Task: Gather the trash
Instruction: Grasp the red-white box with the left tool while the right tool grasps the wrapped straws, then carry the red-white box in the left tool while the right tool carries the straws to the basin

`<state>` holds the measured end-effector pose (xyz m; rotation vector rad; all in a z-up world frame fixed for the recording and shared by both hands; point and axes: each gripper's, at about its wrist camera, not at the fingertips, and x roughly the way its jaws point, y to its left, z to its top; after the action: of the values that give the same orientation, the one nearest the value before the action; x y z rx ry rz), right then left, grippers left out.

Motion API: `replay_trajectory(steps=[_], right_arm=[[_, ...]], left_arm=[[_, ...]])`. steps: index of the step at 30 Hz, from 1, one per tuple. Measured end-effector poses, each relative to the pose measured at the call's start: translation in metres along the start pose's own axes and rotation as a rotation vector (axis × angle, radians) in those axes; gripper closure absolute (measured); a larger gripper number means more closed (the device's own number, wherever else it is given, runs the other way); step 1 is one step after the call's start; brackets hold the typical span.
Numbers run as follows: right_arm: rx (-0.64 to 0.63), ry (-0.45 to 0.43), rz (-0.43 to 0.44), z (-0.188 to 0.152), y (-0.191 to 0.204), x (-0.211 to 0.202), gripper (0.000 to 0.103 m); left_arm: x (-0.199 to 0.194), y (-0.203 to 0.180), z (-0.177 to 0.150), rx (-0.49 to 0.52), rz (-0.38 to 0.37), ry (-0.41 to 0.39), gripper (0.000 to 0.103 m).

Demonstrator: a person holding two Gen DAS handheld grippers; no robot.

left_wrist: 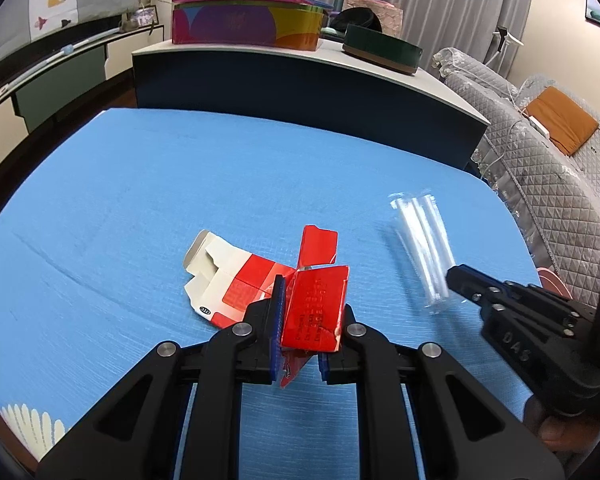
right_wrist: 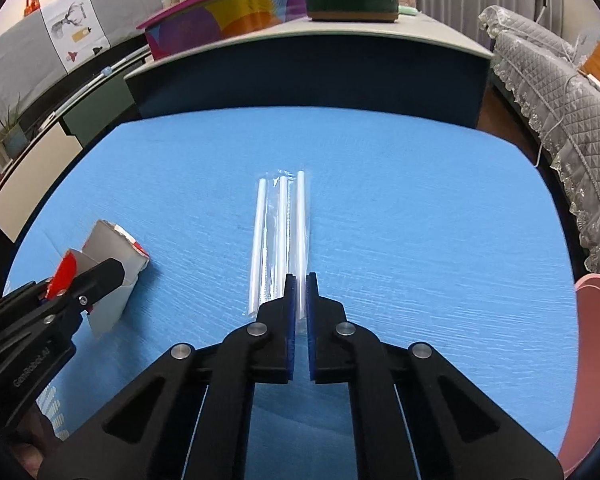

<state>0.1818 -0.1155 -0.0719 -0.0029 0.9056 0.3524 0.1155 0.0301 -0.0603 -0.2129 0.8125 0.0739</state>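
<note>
A flattened red and white carton (left_wrist: pixel 236 276) lies on the blue table mat (left_wrist: pixel 140 200), and my left gripper (left_wrist: pixel 312 300) is shut on its raised red flap. To its right lies a clear plastic packet of white straws (left_wrist: pixel 420 240), with my right gripper (left_wrist: pixel 458 276) at its near end. In the right wrist view the right gripper (right_wrist: pixel 301 280) is shut on the near end of the straw packet (right_wrist: pixel 280 220), pinching the rightmost straw. The left gripper (right_wrist: pixel 112 268) and the carton (right_wrist: pixel 112 248) show at the left edge.
A pink round container (right_wrist: pixel 596 320) stands just past the mat's right edge. Behind the table is a dark cabinet (left_wrist: pixel 300 80) bearing a colourful box (left_wrist: pixel 240 20) and a green round box (left_wrist: pixel 380 48). A grey quilted sofa (left_wrist: pixel 540 160) stands to the right.
</note>
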Motion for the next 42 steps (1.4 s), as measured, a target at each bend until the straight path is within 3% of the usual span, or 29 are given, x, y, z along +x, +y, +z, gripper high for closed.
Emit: replay_trajectory(steps=[22, 42], right_arm=[[0.075, -0.155, -0.063, -0.015, -0.041, -0.093, 0.098], [0.214, -0.241, -0.173, -0.054, -0.126, -0.164, 0.098]], left_arm=[[-0.032, -0.044, -0.006, 0.102, -0.043, -0.082, 0.090], [-0.049, -0.136, -0.023, 0.251, -0.162, -0.107, 0.090]])
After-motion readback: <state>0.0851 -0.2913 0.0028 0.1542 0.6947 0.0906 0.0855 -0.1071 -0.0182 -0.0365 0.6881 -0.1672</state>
